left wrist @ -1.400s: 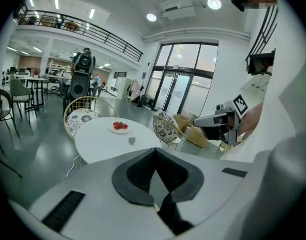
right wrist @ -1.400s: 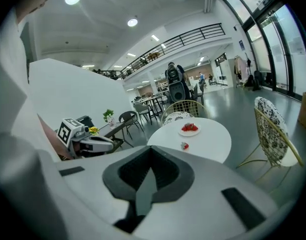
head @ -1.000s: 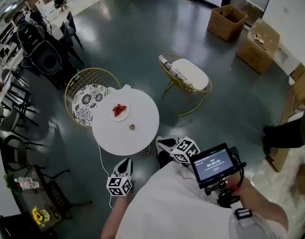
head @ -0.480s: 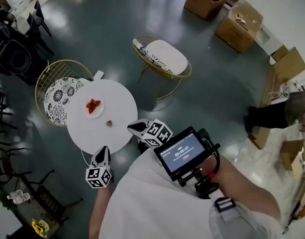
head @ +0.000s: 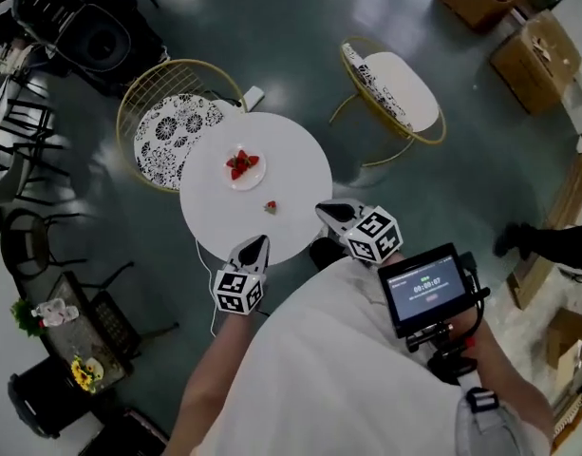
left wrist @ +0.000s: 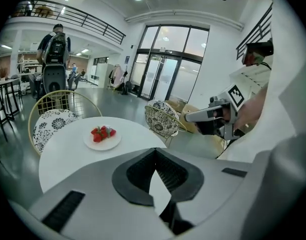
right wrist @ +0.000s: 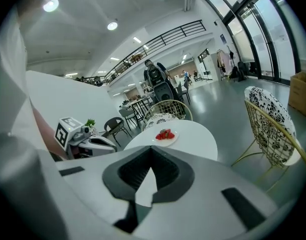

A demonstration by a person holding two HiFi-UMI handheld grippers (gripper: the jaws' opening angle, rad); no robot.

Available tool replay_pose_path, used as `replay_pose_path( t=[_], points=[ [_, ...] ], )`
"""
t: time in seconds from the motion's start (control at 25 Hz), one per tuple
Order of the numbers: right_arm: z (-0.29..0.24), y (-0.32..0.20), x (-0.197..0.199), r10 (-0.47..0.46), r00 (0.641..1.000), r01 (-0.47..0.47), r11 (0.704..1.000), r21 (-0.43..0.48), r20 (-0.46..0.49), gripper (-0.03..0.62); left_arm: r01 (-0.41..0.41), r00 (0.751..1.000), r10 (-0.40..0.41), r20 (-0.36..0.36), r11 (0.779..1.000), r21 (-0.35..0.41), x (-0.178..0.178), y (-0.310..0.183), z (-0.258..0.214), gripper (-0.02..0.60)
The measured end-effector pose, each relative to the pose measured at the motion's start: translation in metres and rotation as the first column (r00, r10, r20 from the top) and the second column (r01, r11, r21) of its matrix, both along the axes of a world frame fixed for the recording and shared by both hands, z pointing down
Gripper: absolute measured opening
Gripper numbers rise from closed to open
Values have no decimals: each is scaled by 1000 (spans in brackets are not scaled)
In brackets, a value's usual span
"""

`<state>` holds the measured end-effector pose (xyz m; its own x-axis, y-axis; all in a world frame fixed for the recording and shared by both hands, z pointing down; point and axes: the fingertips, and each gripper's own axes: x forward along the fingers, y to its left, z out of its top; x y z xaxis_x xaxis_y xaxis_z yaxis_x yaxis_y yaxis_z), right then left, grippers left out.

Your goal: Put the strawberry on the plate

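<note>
A round white table (head: 300, 164) carries a white plate (head: 243, 180) with a few red strawberries (head: 243, 163) on it. One loose strawberry (head: 271, 206) lies on the table nearer to me, apart from the plate. My left gripper (head: 256, 246) is at the table's near edge, shut and empty. My right gripper (head: 328, 211) hovers over the near right edge, also shut and empty. In the left gripper view the plate (left wrist: 102, 143) lies ahead to the left of the shut left gripper (left wrist: 155, 156); the loose strawberry is hidden there. The right gripper view shows the plate (right wrist: 165, 140) straight ahead.
Two gold wire chairs stand at the table, one behind it (head: 177, 122) and one at the right (head: 395, 84). Cardboard boxes (head: 533, 55) sit on the floor far right. A small black monitor (head: 425, 288) is at my right hand. A person with a backpack (left wrist: 55, 49) stands far off.
The head view has swung and the table now sits closer. Both grippers have come forward from short of the table to its near edge, still shut.
</note>
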<state>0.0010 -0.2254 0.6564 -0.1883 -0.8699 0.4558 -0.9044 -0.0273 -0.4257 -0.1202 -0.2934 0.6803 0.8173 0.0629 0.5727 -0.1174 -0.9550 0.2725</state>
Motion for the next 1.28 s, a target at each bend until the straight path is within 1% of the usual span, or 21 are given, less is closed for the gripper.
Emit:
replay_pose_path(
  t=[0.16, 0.36, 0.56, 0.64, 0.72, 0.8, 0.92, 0.96, 1.08, 1.16, 1.28],
  points=[
    [22, -24, 16, -3, 1000, 3, 1000, -29, 15, 5, -13, 999, 13, 33, 1000, -7, 19, -23, 22, 5],
    [14, -27, 14, -30, 1000, 30, 999, -41, 7, 5, -38, 995, 37, 90, 999, 18, 25, -21, 27, 5],
    [8, -37, 11, -33, 999, 33, 999, -29, 10, 5, -98, 985, 89, 149, 994, 57, 29, -26, 32, 6],
    [9, -39, 10, -34, 999, 34, 999, -31, 16, 5, -119, 980, 107, 170, 991, 61, 30, -27, 36, 6],
    [12, -40, 16, -24, 999, 25, 999, -38, 26, 5, -134, 974, 121, 191, 989, 59, 36, -30, 40, 6],
    [17, -44, 32, -9, 999, 11, 999, -42, 48, 5, -145, 967, 129, 218, 988, 57, 49, -36, 45, 8],
    [26, -47, 61, 12, 996, -8, 999, -49, 83, 5, -166, 954, 149, 259, 985, 47, 74, -39, 56, 14],
    [29, -48, 67, 17, 996, -12, 999, -53, 92, 5, -175, 950, 157, 271, 983, 45, 79, -40, 59, 47],
    [39, -51, 71, 28, 993, -21, 998, -62, 111, 5, -208, 932, 183, 313, 977, 49, 81, -43, 70, 64],
    [43, -50, 69, 36, 992, -28, 997, -68, 122, 5, -238, 912, 209, 352, 970, 41, 79, -42, 83, 85],
    [48, -48, 69, 56, 990, -45, 996, -79, 133, 5, -285, 872, 250, 422, 958, 22, 78, -41, 108, 125]
  ],
)
